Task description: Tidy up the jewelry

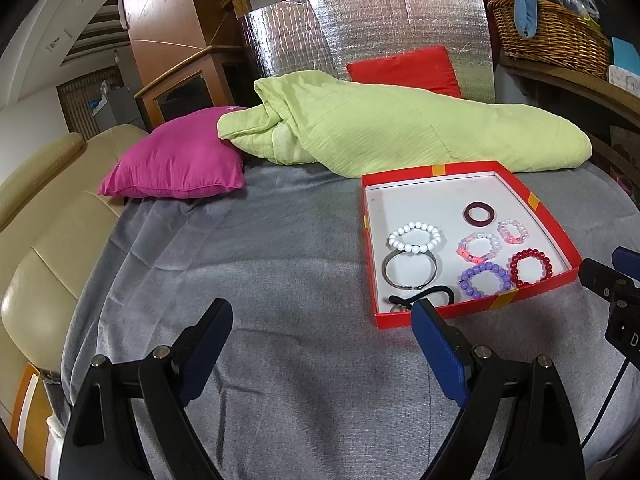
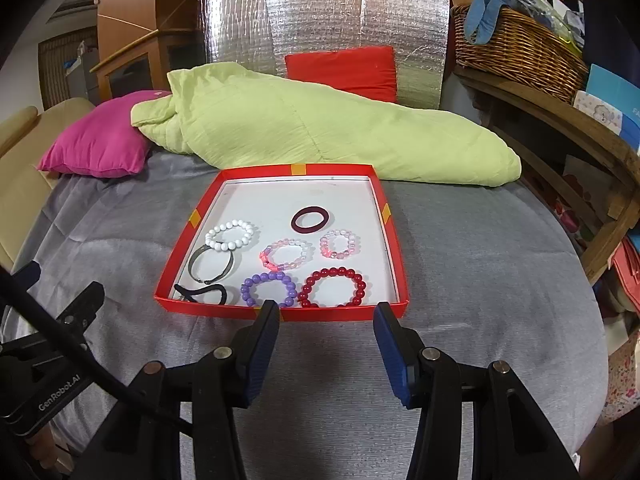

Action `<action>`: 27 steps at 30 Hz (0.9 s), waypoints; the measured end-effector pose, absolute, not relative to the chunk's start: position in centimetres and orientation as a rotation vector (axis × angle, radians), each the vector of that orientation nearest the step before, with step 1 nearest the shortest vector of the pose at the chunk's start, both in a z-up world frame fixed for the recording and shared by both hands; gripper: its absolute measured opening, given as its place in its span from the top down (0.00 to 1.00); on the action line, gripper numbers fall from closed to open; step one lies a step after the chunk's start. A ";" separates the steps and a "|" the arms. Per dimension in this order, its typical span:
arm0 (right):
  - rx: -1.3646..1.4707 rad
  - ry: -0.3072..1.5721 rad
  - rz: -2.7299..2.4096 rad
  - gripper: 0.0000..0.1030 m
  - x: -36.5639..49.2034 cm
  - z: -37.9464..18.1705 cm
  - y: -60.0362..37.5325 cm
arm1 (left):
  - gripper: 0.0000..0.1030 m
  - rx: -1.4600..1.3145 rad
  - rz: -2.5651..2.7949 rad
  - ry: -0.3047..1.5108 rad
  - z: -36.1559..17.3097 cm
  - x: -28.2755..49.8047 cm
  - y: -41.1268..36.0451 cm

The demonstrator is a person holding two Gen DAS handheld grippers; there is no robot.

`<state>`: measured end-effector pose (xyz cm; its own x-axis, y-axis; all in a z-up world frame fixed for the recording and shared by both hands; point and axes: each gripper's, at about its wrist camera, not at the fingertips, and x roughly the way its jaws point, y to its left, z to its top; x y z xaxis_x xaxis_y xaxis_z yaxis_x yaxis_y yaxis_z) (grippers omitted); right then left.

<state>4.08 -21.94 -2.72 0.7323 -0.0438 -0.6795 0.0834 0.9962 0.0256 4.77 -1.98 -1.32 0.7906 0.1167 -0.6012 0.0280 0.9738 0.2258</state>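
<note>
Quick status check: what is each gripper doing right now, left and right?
Left gripper: open wide, holding nothing, above the grey cover beside the red tray.
Right gripper: partly open, holding nothing, just short of the tray's near rim.

A lived-in room of a home, seen across a bed.

A grey bedspread (image 2: 460, 240) covers the bed, with a magenta cushion (image 2: 96, 144), a red cushion (image 2: 344, 68) and a bunched pale-green quilt (image 2: 320, 136) at its far end. A cream leather sofa (image 1: 36, 216) stands alongside, wooden cabinets (image 1: 168, 40) behind, and a wicker basket (image 2: 516, 56) stuffed with odds and ends sits on a wooden shelf (image 2: 560, 120).
</note>
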 end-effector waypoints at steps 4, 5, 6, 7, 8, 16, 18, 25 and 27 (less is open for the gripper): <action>0.056 0.747 -0.067 0.49 4.1 -2.7 -21.5 | 0.12 0.222 0.051 0.658 -1.2 4.7 -1.6; 0.054 0.746 -0.066 0.49 4.2 -2.7 -21.4 | 0.12 0.222 0.052 0.657 -1.2 4.7 -1.6; 0.052 0.746 -0.067 0.49 4.2 -2.8 -21.3 | 0.12 0.223 0.052 0.656 -1.1 4.6 -1.5; 0.051 0.746 -0.068 0.49 4.2 -2.8 -21.2 | 0.12 0.224 0.052 0.656 -1.2 4.6 -1.5; 0.052 0.746 -0.068 0.49 4.2 -2.8 -21.1 | 0.12 0.224 0.051 0.656 -1.2 4.6 -1.5; 0.053 0.746 -0.065 0.49 4.3 -2.8 -20.6 | 0.12 0.228 0.060 0.657 -1.2 4.3 -0.9; 0.051 0.746 -0.062 0.49 4.3 -2.9 -20.3 | 0.12 0.228 0.062 0.656 -1.2 4.3 -0.9; 0.048 0.749 -0.056 0.49 4.6 -3.0 -19.7 | 0.12 0.218 0.067 0.656 -1.1 4.3 -0.3; 0.048 0.749 -0.056 0.49 4.6 -3.0 -19.7 | 0.12 0.218 0.067 0.656 -1.0 4.2 -0.2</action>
